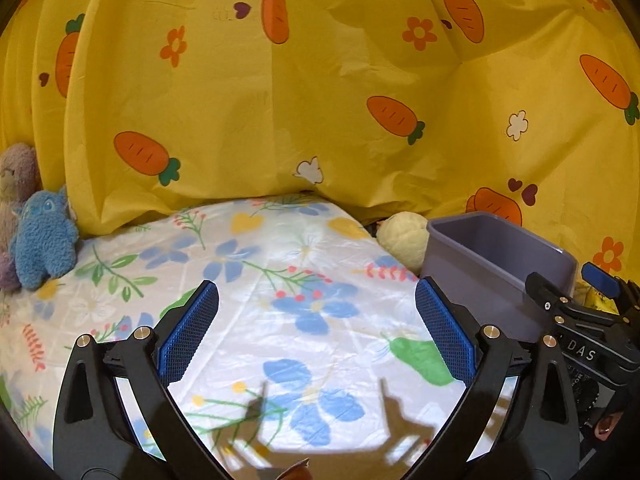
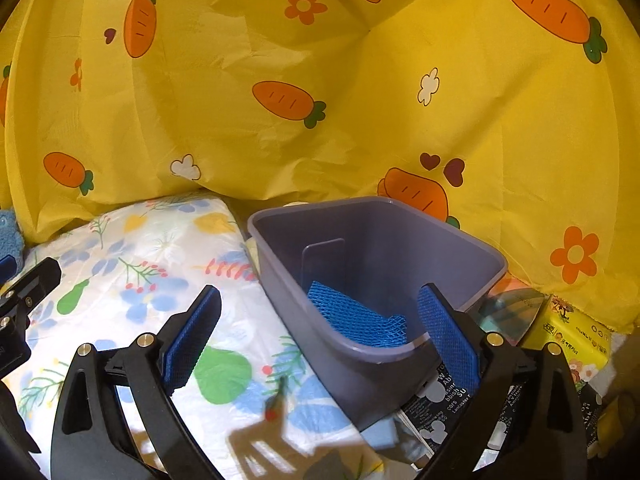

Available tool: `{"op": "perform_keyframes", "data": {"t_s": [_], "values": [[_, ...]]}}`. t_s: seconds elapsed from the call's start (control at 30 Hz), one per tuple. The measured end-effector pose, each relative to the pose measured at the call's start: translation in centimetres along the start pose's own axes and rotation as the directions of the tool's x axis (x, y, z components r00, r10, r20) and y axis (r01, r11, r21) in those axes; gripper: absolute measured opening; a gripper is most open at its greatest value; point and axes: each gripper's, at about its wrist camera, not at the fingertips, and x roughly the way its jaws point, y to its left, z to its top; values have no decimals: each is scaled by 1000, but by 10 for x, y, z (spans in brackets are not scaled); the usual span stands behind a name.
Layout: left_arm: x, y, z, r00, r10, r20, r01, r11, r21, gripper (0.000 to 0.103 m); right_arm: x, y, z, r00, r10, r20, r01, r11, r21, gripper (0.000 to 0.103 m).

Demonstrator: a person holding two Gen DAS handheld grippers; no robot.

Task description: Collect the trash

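Glossy floral tablecloth (image 1: 280, 264); rectangular plastic bin (image 2: 400, 248).

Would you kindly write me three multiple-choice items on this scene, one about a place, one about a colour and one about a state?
1. Where does the blue foam net lie?
A. inside the grey bin
B. on the floral cloth
C. against the curtain

2. What colour is the plush toy at the far left of the table?
A. red
B. blue
C. black

3. How do the right tongs stand?
A. shut on the net
B. shut on nothing
C. open, holding nothing

Answers:
1. A: the net shows at the bottom of the grey bin.
2. B: its fur is blue, beside a paler plush.
3. C: the pads stand wide apart, with only the cloth and the bin's corner beyond them.
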Motion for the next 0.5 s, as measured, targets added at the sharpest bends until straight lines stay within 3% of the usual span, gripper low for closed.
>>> {"op": "perform_keyframes", "data": {"t_s": [0.3,0.5], "values": [[-54,47,-33,995,99,18,-99,994,-39,97,-49,44,-23,997,60,39,-59,998,-33,95],[-87,74,-55,992,121,25,-118,989,-92,97,-81,73,-42,995,66,77,-61,996,-71,95]]}}
